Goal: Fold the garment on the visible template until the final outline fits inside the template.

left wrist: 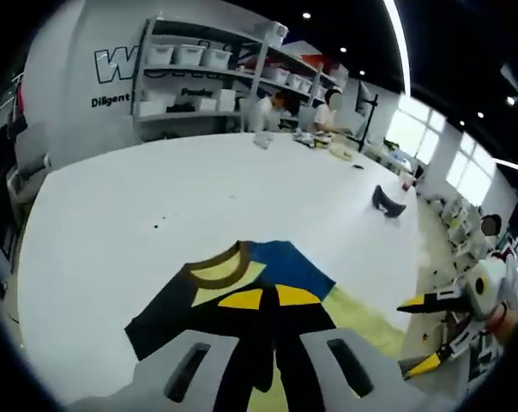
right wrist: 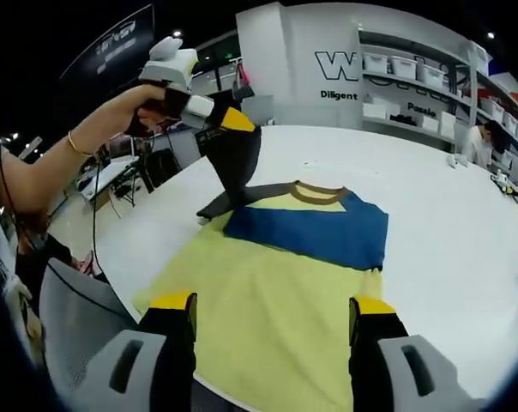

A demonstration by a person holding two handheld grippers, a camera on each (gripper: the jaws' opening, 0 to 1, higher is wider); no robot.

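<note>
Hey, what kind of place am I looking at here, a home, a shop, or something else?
Probably a lab or workshop, not a home. A large white table holds the garment, shelving with storage bins lines the back wall under printed lettering, and people work at benches beyond.

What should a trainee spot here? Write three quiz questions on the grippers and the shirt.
1. True or false: the right gripper is shut on the yellow, blue and black short-sleeved cloth shirt.
2. Which part does the left gripper pinch? A brown collar; B black sleeve; C yellow hem.
3. Fill in: the shirt lies on a ___ round table.
Key: 1 false; 2 B; 3 white.
</note>
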